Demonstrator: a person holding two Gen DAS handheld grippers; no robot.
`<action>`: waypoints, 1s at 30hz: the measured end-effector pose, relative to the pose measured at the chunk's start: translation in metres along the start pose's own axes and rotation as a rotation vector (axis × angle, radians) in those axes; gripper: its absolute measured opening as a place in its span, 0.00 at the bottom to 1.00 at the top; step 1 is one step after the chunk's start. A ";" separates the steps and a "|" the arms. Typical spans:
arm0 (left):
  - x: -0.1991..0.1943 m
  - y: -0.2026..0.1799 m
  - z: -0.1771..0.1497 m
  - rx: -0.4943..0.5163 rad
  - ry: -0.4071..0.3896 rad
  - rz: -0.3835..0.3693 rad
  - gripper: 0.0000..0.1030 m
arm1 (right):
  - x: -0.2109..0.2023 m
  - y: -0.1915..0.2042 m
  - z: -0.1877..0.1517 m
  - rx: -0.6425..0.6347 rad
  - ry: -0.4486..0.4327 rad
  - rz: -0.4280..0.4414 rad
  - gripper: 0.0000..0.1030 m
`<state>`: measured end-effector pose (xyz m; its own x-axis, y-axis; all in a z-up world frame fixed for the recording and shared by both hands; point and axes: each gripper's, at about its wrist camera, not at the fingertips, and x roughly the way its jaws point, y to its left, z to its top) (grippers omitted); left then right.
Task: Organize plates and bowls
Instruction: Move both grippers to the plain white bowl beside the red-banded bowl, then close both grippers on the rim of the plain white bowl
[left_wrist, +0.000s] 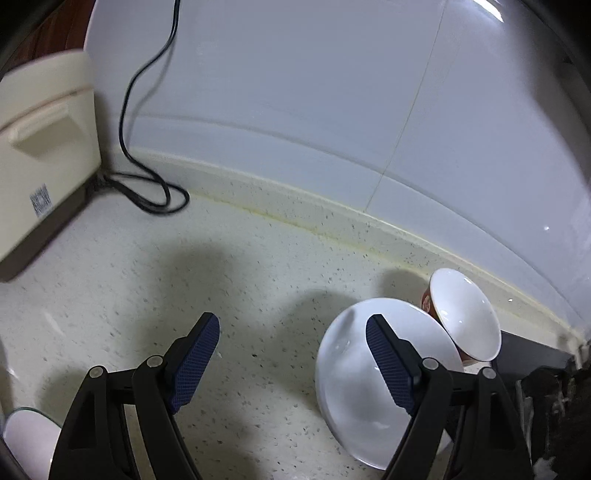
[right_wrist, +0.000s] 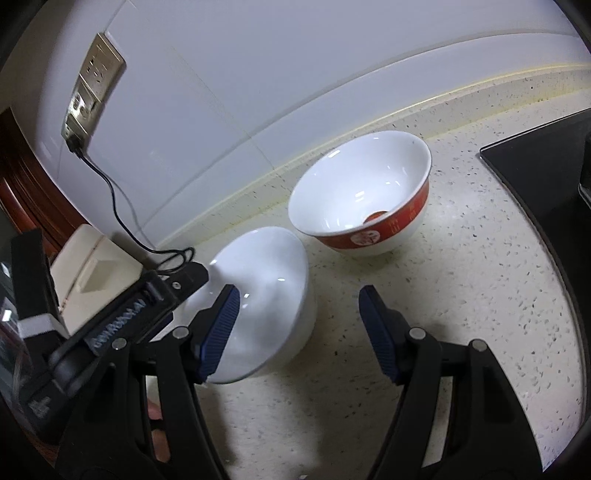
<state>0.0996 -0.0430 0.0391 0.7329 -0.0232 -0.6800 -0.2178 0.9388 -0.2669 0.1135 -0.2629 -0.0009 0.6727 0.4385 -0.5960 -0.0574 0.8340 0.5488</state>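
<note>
Bowls sit side by side on a pale speckled countertop (right_wrist: 461, 295), close to the low backsplash ledge under a white tiled wall (left_wrist: 295, 74). In the right wrist view, the plain white bowl (right_wrist: 266, 291) is nearer and to the left, while the red-banded bowl (right_wrist: 364, 195), white inside with a red band and pale markings outside, stands just beyond it to the right; whether their rims touch cannot be told. The right gripper (right_wrist: 299, 332) hangs above the counter with its jaws well apart and nothing between the blue pads; its left finger overlaps the near edge of the white bowl in the picture, but contact is not clear. The left gripper (left_wrist: 291, 365) is also spread wide and holds nothing; from its camera the white bowl (left_wrist: 354, 391) lies behind the right finger, and the red-banded bowl (left_wrist: 465, 314) is just past it. A cream appliance (left_wrist: 40, 147) stands at the far left, its black cable (left_wrist: 144, 110) coiled on the counter and running up to a wall socket (right_wrist: 92, 85). A black cooktop (right_wrist: 546, 170) lies at the far right. Another white dish's edge (left_wrist: 29, 439) shows at the lower left of the left wrist view.
</note>
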 end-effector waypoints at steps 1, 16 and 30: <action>0.000 0.002 0.000 -0.011 0.001 -0.003 0.80 | -0.001 0.000 0.000 0.001 -0.004 0.003 0.69; 0.022 0.014 -0.014 -0.054 0.096 0.029 0.72 | 0.009 0.025 -0.010 -0.105 0.012 -0.037 0.52; 0.020 0.003 -0.027 -0.058 0.133 -0.187 0.20 | 0.011 0.024 -0.013 -0.099 0.049 -0.046 0.22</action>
<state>0.0962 -0.0495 0.0067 0.6733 -0.2434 -0.6982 -0.1261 0.8926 -0.4328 0.1096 -0.2341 -0.0020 0.6392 0.4129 -0.6488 -0.1011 0.8814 0.4613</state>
